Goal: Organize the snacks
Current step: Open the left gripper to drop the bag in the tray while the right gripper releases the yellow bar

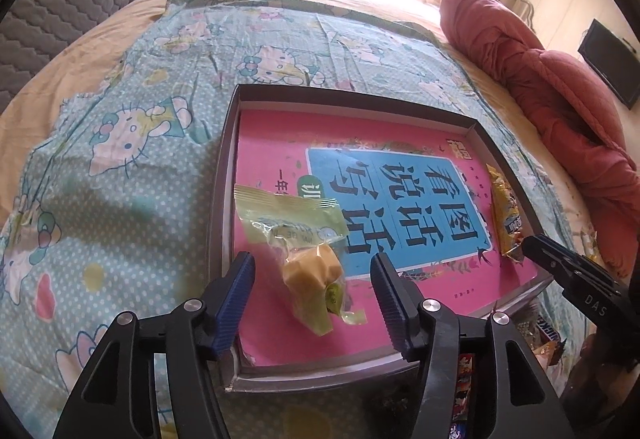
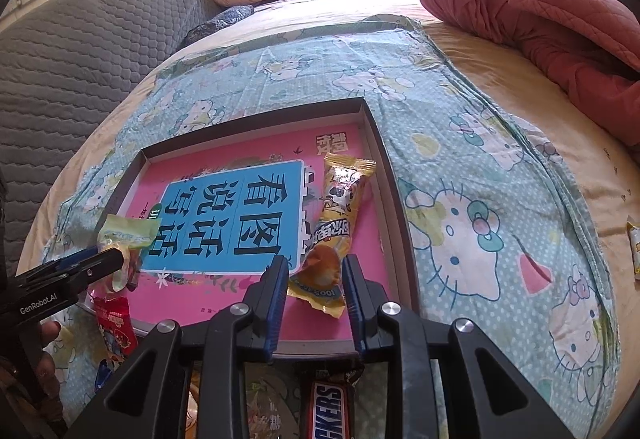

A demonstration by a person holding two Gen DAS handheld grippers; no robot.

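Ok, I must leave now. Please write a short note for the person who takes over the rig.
Left tool: open, green snack packet lies loose between its fingers, in the box.
Right tool: shut on yellow snack packet, which rests in the box.
Done: two snacks are in the box.
Left: release yellow packet; Snickers bar and red packet wait outside.

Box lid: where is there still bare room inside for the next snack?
The middle of the box is free: the blue title panel between the green packet at the left edge and the yellow packet on the right. The pink far strip is bare too. The near edge is crowded by both claws and loose snacks.
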